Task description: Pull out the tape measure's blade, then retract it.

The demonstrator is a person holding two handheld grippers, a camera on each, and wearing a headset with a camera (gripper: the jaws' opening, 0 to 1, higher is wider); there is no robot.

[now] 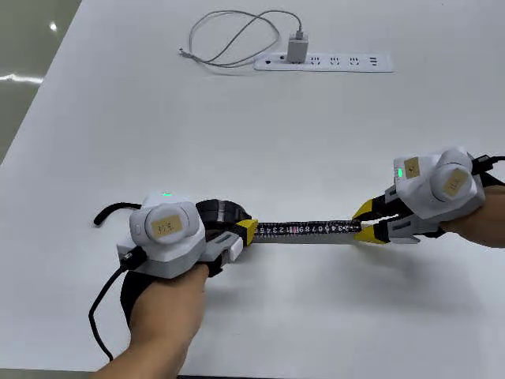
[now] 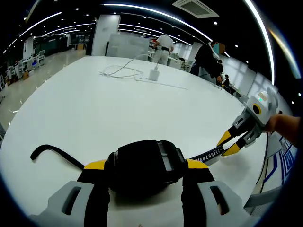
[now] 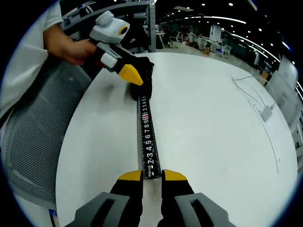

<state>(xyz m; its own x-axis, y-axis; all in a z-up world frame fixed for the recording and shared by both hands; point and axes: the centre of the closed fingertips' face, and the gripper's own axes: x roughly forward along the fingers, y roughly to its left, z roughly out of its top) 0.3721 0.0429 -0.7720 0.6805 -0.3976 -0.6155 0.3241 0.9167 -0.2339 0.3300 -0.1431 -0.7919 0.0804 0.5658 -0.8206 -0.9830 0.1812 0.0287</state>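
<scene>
A black tape measure case point(image 1: 223, 216) point(image 2: 144, 165) lies on the white table, and my left gripper point(image 1: 241, 231) point(image 2: 147, 164) is shut on it. Its black blade point(image 1: 304, 230) point(image 3: 147, 142) with white numbers runs out level to the right. My right gripper point(image 1: 368, 223) point(image 3: 152, 176) is shut on the blade's end hook. In the right gripper view the case point(image 3: 144, 75) and the left gripper point(image 3: 125, 66) sit at the far end of the blade. The right gripper point(image 2: 228, 144) and the blade point(image 2: 208, 154) appear at the right of the left gripper view. A black wrist strap point(image 2: 49, 152) trails left from the case.
A white power strip point(image 1: 325, 61) with a plugged-in charger point(image 1: 297, 47) and a coiled white cable point(image 1: 233, 35) lies at the back of the table. A grey mesh chair point(image 3: 35, 137) stands beside the table's near edge. People stand beyond the table point(image 2: 208, 59).
</scene>
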